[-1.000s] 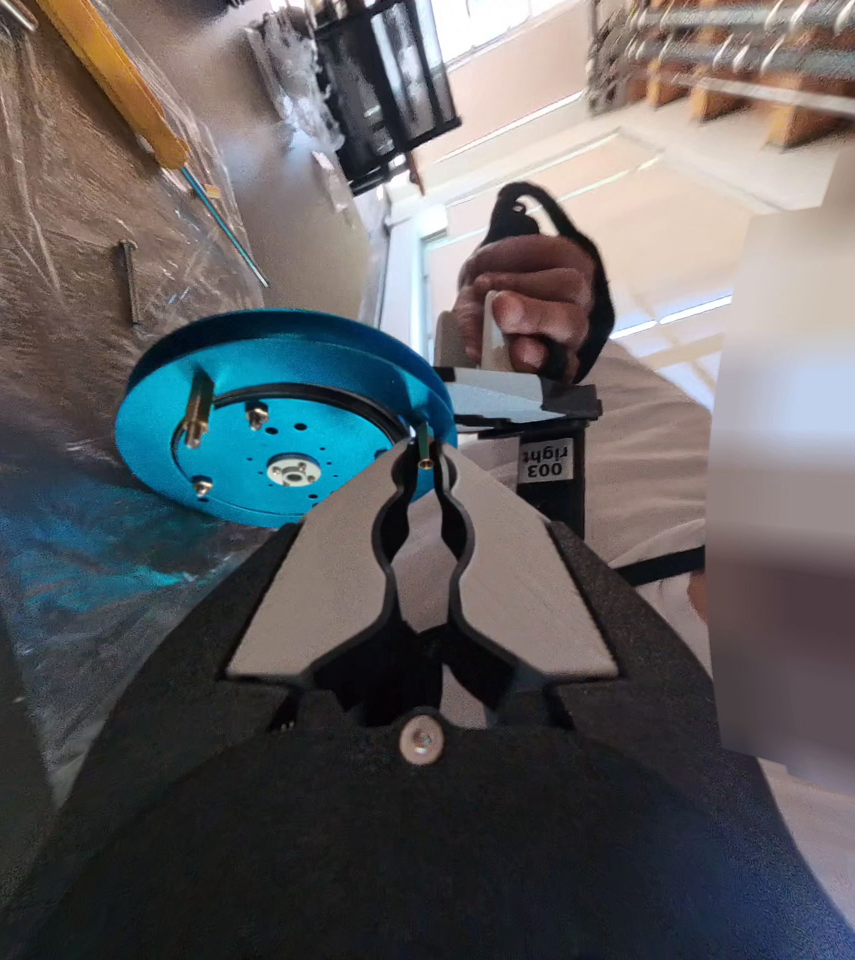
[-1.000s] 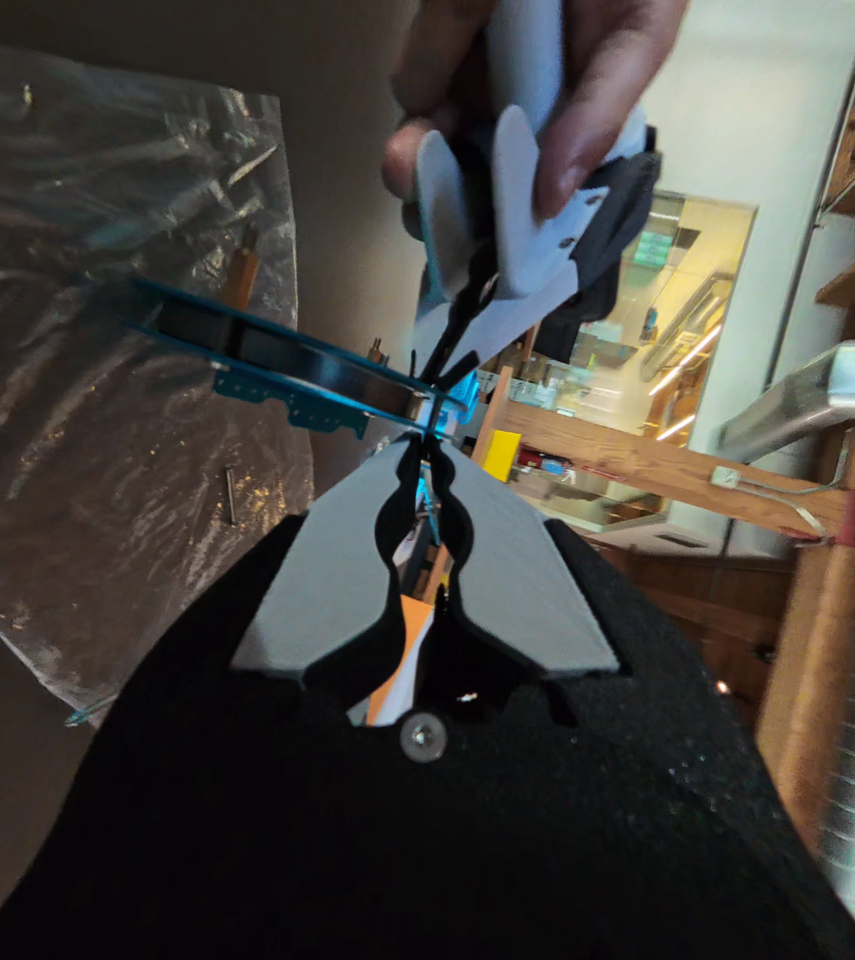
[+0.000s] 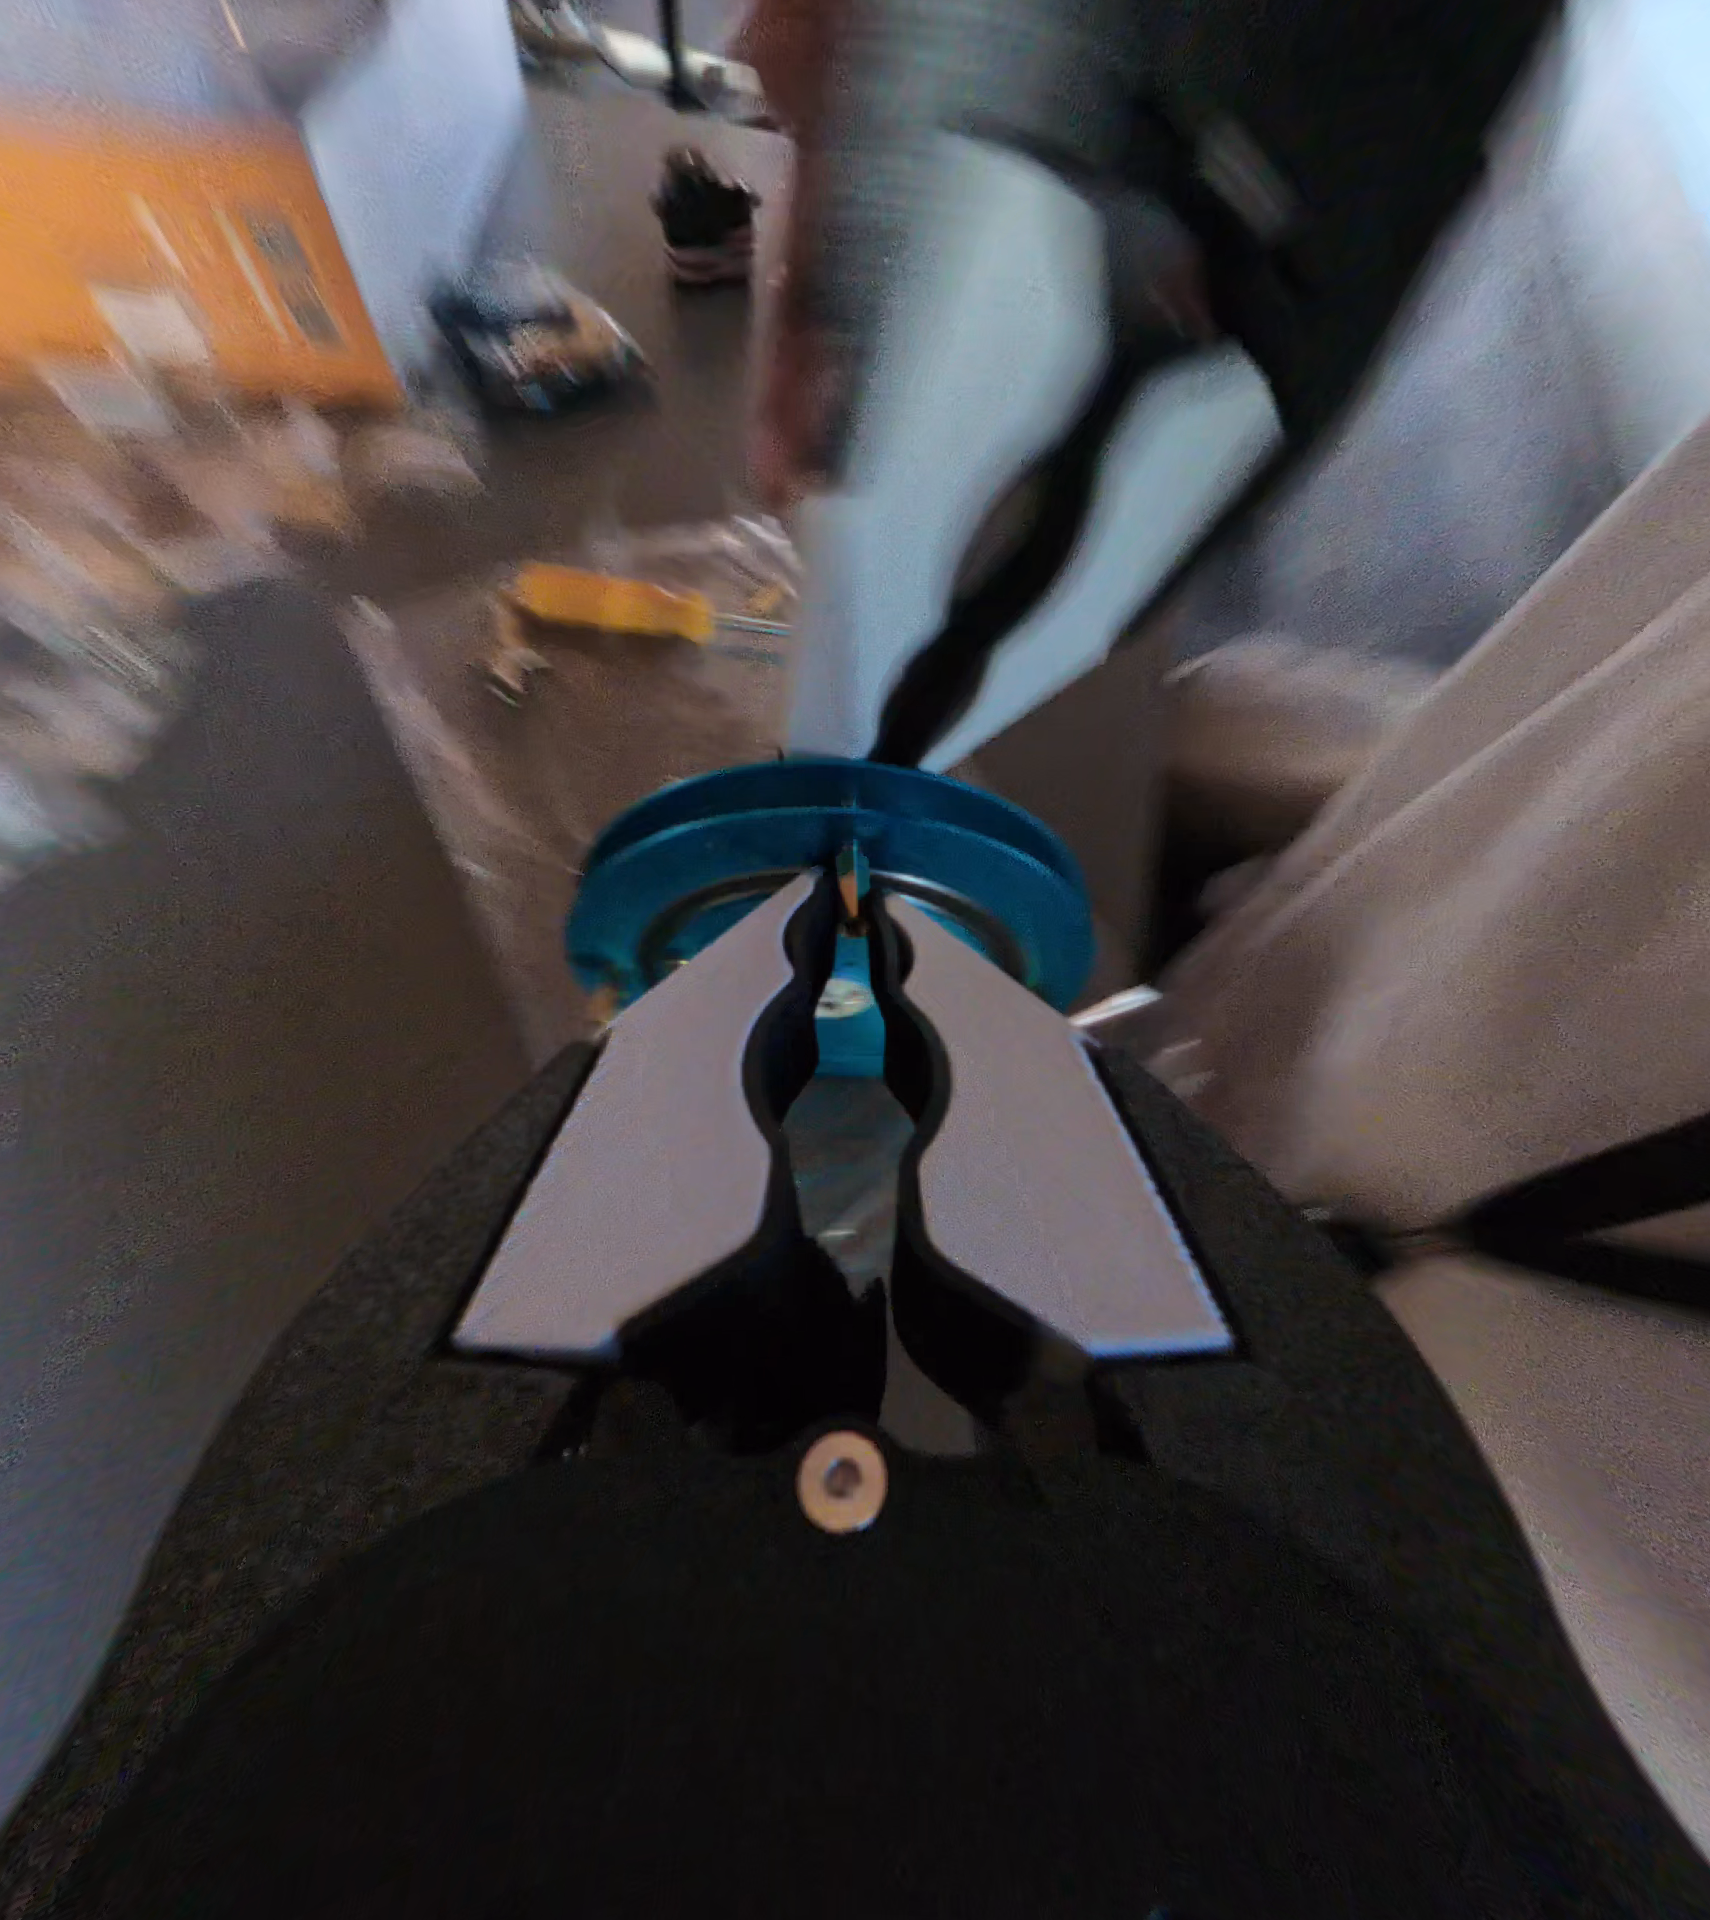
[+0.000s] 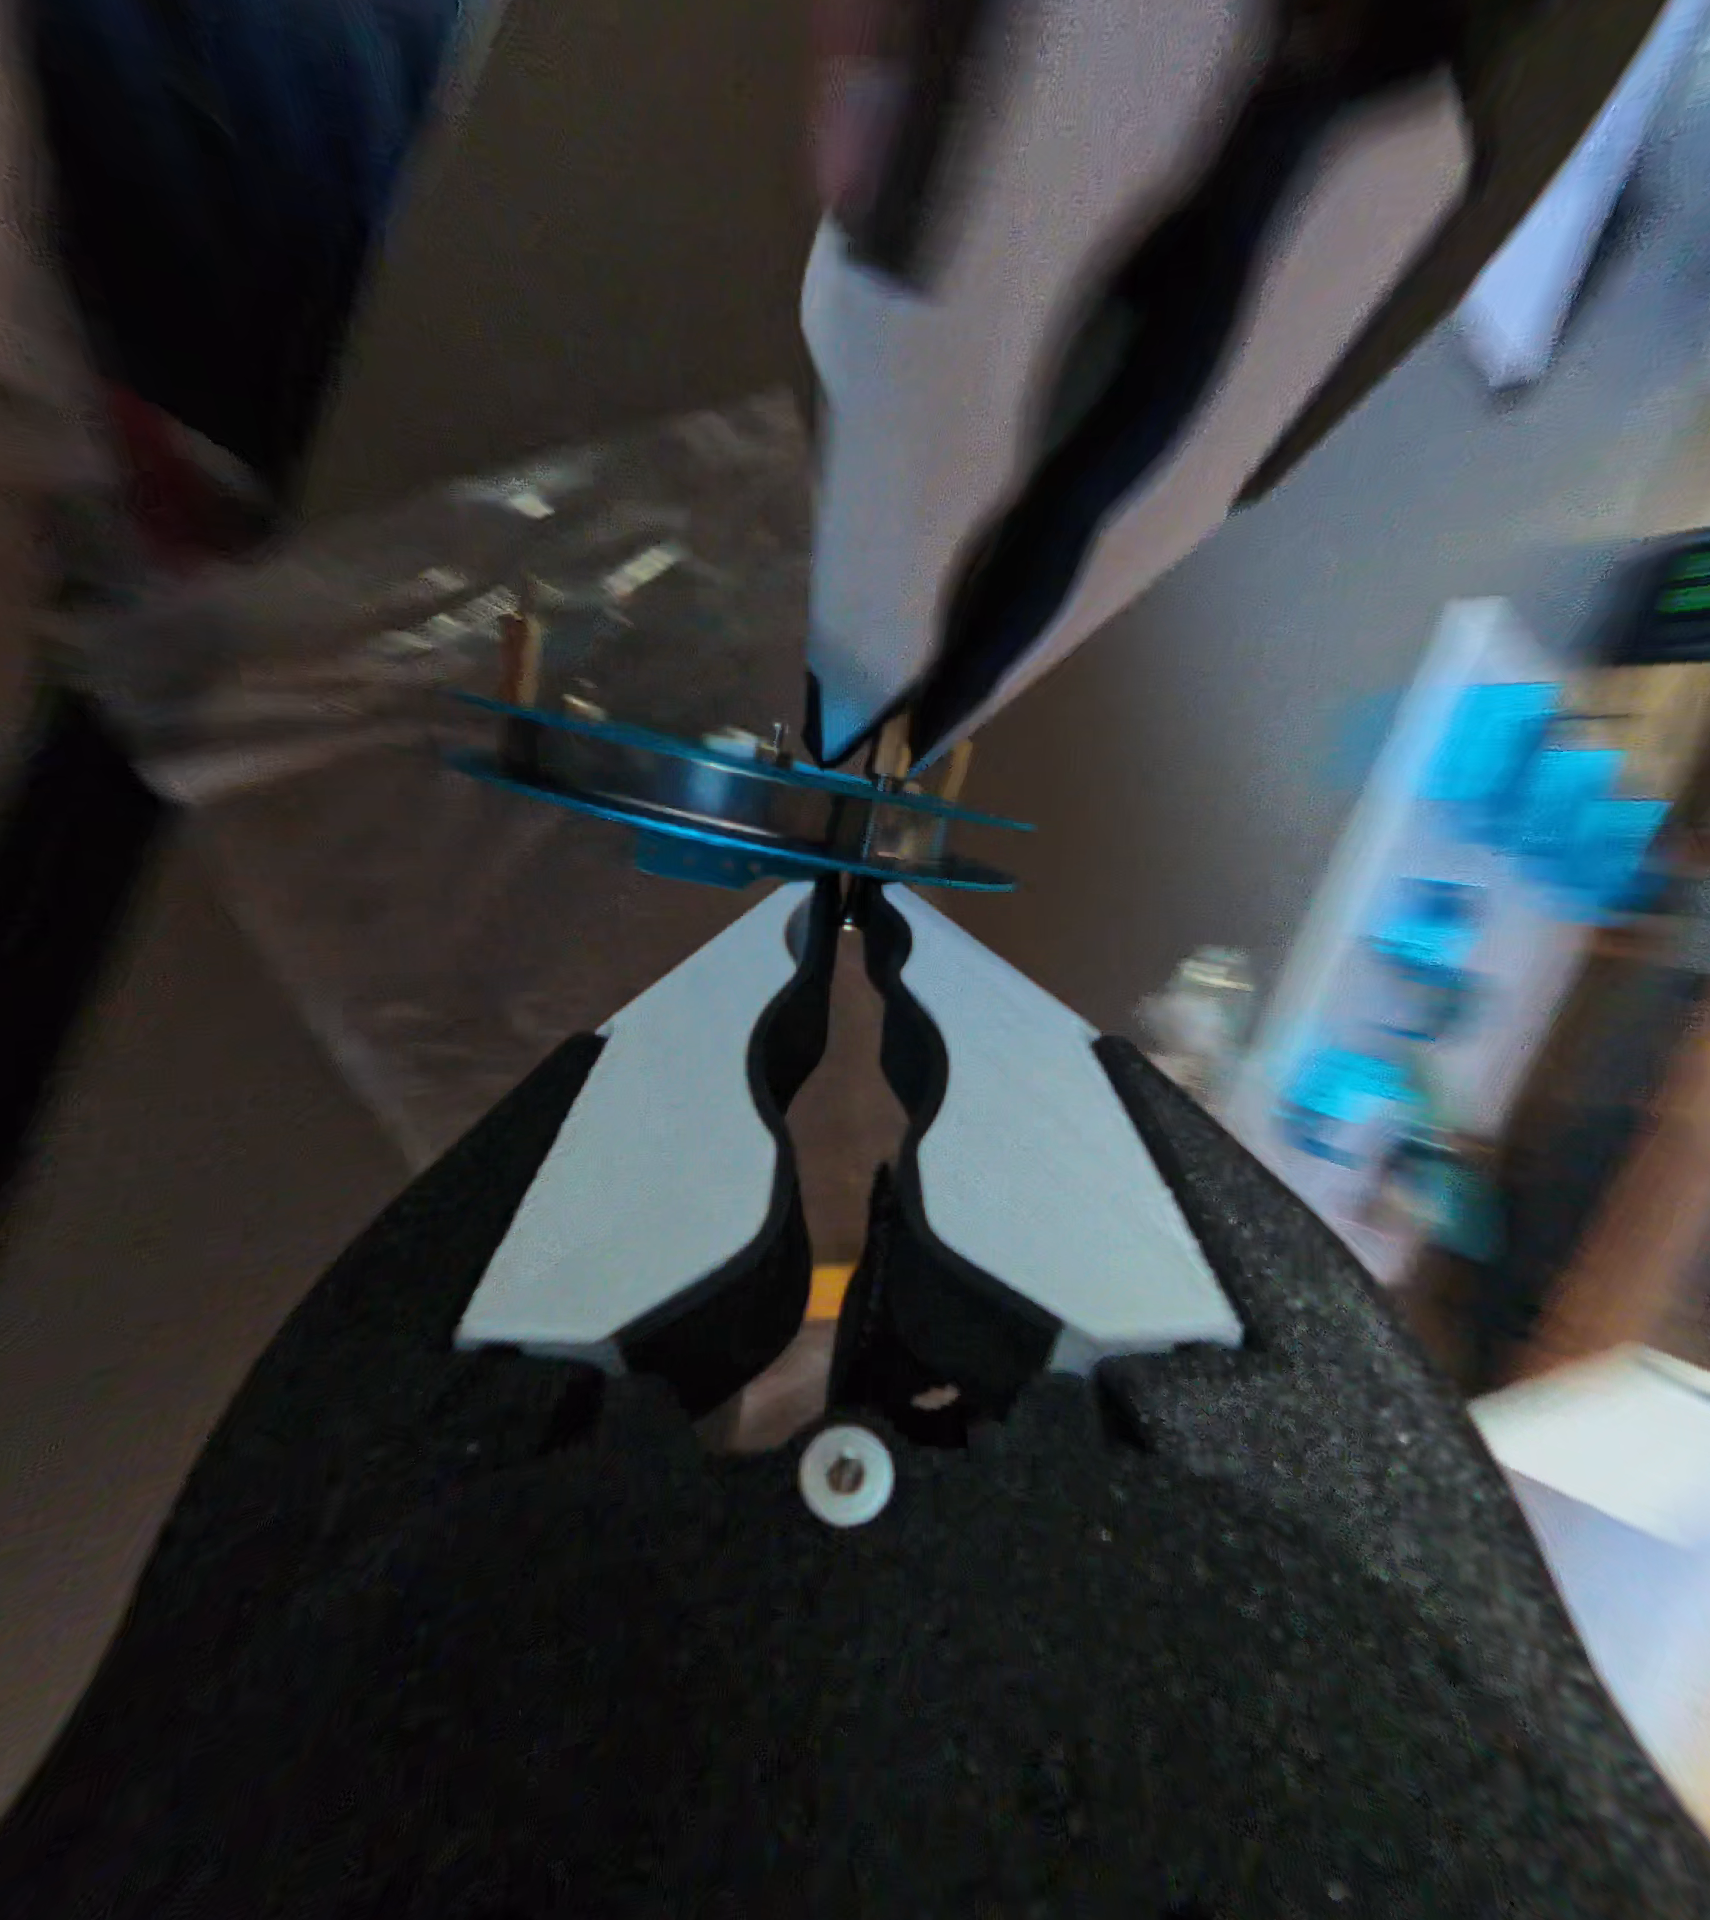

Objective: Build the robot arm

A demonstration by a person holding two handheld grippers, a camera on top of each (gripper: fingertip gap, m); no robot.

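Observation:
A blue two-plate metal wheel (image 3: 726, 842) with brass standoffs hangs between my two grippers, above the table. My left gripper (image 3: 849, 894) is shut on a brass standoff (image 3: 847, 871) on the wheel's top face. My right gripper (image 4: 849, 906) is shut on a thin screw (image 4: 845, 920) under the wheel's lower plate (image 4: 726, 862). In the right wrist view the wheel is edge-on, and the left gripper (image 4: 856, 750) comes down on it from above. In the left wrist view the right gripper (image 3: 882, 753) meets the far rim. Both views are blurred by motion.
A yellow-handled screwdriver (image 3: 612, 615) and small parts lie on a clear plastic sheet (image 4: 518, 582) on the brown table. An orange box (image 3: 103, 239) stands at the far left. A person's beige clothing (image 3: 1557, 831) fills the right. A white and blue box (image 4: 1453, 935) stands at the right. My left and right fingertips are right by each other.
Both grippers and the wheel have swung round together, and the wheel now lies level between them instead of tilted. Both grips have held. The views are now blurred.

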